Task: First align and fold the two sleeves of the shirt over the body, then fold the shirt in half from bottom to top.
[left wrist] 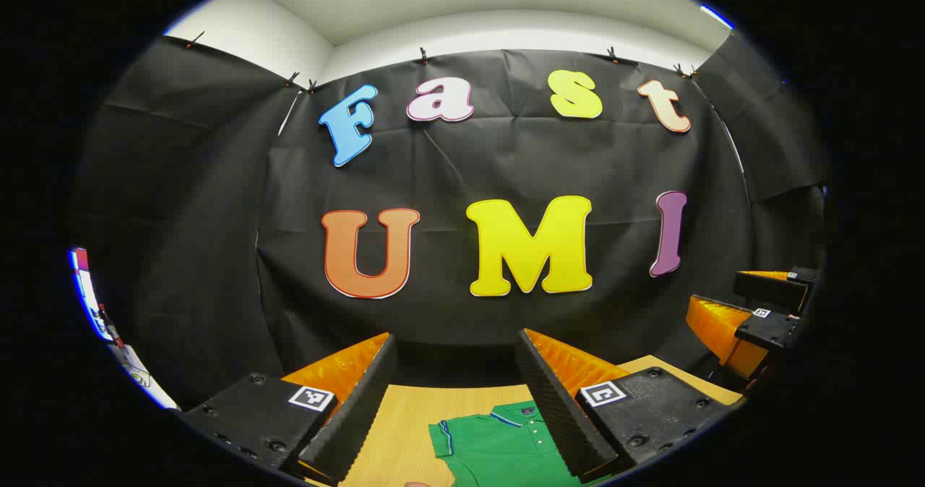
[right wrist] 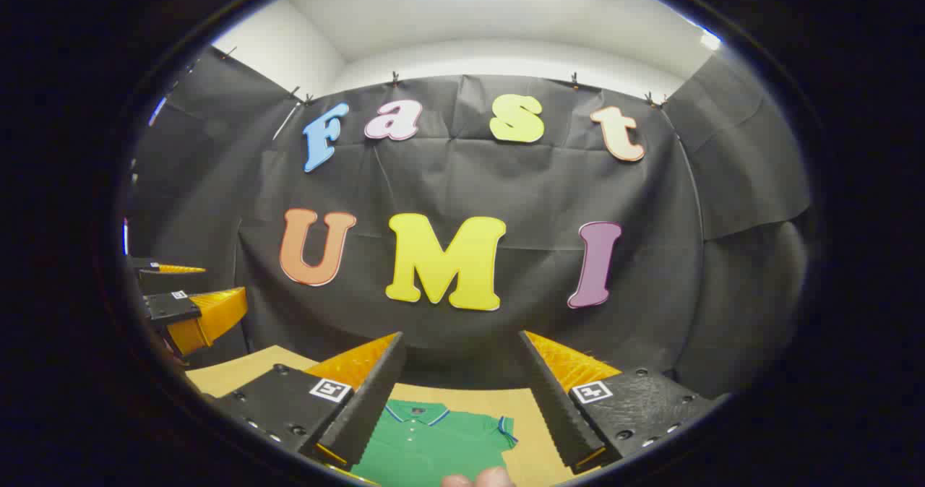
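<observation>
Both grippers hang above the table (left wrist: 405, 415), jaws wide apart. Left gripper (left wrist: 455, 393) over the green shirt (left wrist: 498, 444), right gripper (right wrist: 459, 393) too; shirt flat below, untouched.

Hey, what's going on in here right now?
A person holds a claw in each hand above a green polo shirt lying flat on a wooden table. The left claw and right claw are both open and raised, holding nothing. The sleeves look unfolded, so folding hasn't started.
</observation>
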Demonstrator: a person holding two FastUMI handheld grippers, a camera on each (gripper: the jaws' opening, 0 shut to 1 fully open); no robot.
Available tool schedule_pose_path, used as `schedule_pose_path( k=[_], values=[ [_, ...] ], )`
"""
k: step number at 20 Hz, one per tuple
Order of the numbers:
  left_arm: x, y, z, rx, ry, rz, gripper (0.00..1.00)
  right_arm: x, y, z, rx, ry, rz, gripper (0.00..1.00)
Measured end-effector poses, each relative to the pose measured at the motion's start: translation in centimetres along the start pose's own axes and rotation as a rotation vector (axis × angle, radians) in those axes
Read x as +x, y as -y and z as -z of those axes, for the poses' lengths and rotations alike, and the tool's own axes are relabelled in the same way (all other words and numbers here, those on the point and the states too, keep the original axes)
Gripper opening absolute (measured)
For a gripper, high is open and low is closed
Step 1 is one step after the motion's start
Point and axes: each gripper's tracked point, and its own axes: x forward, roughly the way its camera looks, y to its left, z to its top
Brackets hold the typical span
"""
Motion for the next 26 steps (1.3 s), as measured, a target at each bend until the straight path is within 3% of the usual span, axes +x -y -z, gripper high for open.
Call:
schedule_pose_path(
  k=[13, 26],
  values=[
    [2.1, 1.2, 0.8, -0.003, -0.015, -0.017, 1.0, 2.3, 2.5, 0.7, 0.019, -0.023, 0.01, 0.96],
    [1.1, 4.3, 1.2, -0.021, -0.028, 0.014, 1.0, 1.5, 6.1, 2.7, 0.011, -0.069, 0.017, 0.95]
  ],
)
